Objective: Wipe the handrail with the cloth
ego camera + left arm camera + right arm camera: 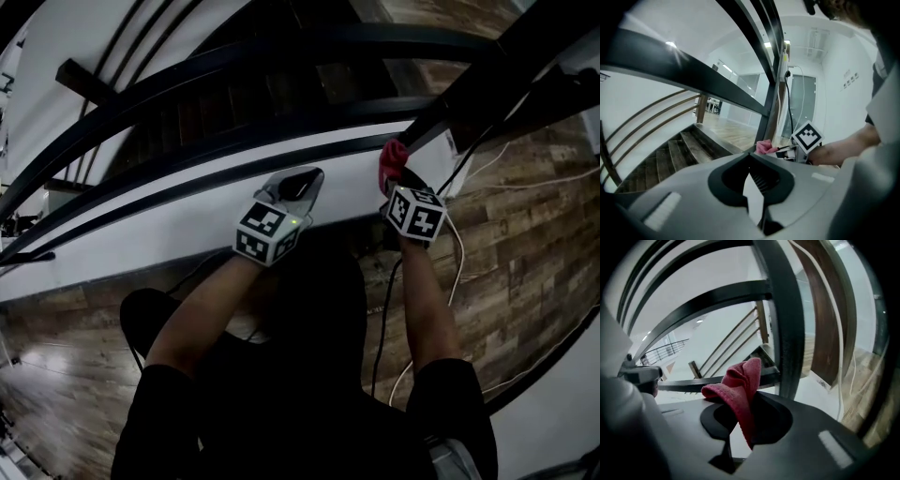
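**Bringing the cloth to the railing: no wiping stroke under way yet**

Your right gripper (743, 430) has its fingers pinched on the red cloth (739, 383). A folded tuft stands up out of the jaws, and a short tail hangs down between them. The cloth sits just beside the dark upright post (787, 333) and in front of the lower rail (684, 385). None of the views shows whether it actually touches metal. The broad curved bar of the handrail (719, 297) runs above it and well apart from it.

Your left gripper (752, 197) is held out beside the right one, near the same lower rail. Its fingers are pressed together with nothing between them, so it has no part in the work for now.

By my reading you are at the approach stage: the cloth is gripped and raised, but it has not been laid on a surface.

Next you need to press the tuft flat against the bar you mean to clean, so that fabric rather than jaw plastic meets the metal. Then draw it along the curve with steady pressure. Keep the pinch firm, because only a small part of the cloth is held and the drag of wiping could pull it free. Watch the post too, as it stands very near your stroke.
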Tool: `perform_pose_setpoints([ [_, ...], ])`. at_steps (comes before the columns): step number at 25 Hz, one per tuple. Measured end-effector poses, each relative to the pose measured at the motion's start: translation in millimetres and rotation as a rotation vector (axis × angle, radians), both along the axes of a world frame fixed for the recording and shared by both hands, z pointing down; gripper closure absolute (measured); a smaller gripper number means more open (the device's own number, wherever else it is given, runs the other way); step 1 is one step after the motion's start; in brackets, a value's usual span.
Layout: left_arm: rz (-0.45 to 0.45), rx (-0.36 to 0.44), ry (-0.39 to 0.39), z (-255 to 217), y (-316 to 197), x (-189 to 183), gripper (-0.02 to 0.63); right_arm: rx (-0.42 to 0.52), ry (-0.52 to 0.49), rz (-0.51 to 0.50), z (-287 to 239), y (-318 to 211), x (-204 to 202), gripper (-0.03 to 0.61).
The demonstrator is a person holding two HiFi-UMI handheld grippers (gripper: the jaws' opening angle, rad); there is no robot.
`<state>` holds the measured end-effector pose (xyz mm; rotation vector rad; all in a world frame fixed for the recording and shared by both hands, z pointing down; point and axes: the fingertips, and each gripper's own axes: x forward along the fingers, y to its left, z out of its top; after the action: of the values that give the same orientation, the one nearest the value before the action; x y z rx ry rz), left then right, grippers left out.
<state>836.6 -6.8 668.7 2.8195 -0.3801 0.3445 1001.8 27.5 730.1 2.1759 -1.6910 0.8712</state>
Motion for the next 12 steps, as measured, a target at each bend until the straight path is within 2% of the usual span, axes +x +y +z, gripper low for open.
perform_pose_setpoints([
  [4,-0.099,0.007,0.038,-8.5,-5.4,-43.7,0.614,0.099,0.128,-0.249,-32.1,-4.1,-75.5,0.528],
  [6,-0.109,0.054,0.061,-23.3,-6.3,-66.3,0.614,0.161,0.176,-0.382,-53.3,-7.0,-119.6,0.528],
  [10,-0.005,0.214,0.015,-52.1,-2.5,-115.5,0.614,0.276,0.236,-0.674,-91.0,-12.2,-209.7,0.528],
  [12,0.028,0.263,-0.002,-69.9,-3.2,-150.9,0.614,0.340,0.256,-0.808,-111.3,-16.3,-252.1,0.528],
])
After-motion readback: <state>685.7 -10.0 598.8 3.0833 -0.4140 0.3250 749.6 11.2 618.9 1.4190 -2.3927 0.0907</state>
